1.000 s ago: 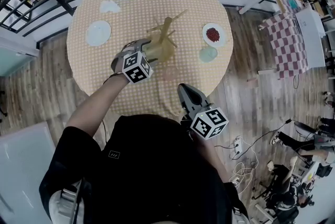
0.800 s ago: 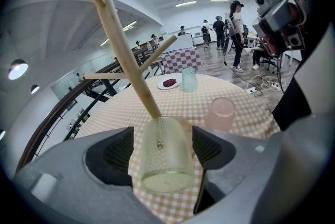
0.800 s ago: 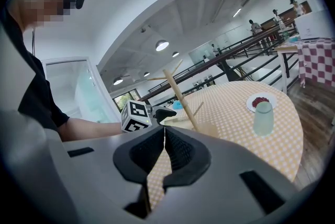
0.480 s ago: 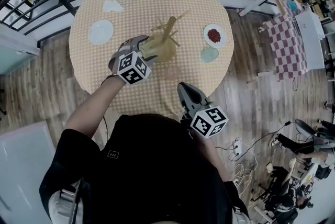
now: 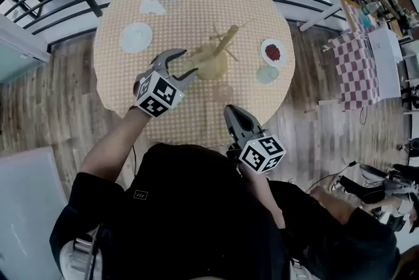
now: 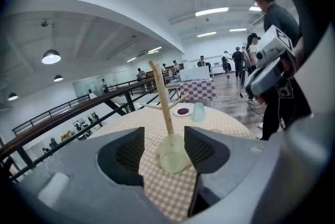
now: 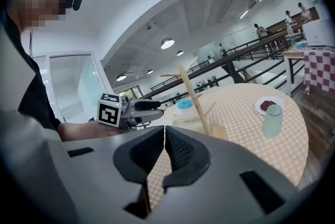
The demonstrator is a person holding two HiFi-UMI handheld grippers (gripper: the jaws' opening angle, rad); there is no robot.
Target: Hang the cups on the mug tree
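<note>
- Head view: the round desk under a tan-checked cloth carries the pale wooden mug tree just right of centre. A translucent yellow-green cup sits tight at the tree's foot, on the seven o'clock side. The left tongs hover at nine o'clock from that cup, jaws apart, nothing in them. A pale blue-green cup stands at four o'clock from the tree, beside a white plate of red bits. The right tongs hang at six o'clock, over the desk's near edge.
- Left gripper view: the jaws are apart and have just been narrowing, and they grip nothing. The yellow-green cup shows in the gap but lies beyond the pads, base towards us, against the trunk. Whether it hangs on a low peg or leans there, I cannot tell.
- Right gripper view: the jaws are pressed together and empty. The blue-green cup stands upright at three o'clock, well apart.
- That standing cup looks light, stiff and smooth-walled, so likely slippery. No handle shows, so I'd pinch one wall at the rim, with one pad inside and one outside.
</note>
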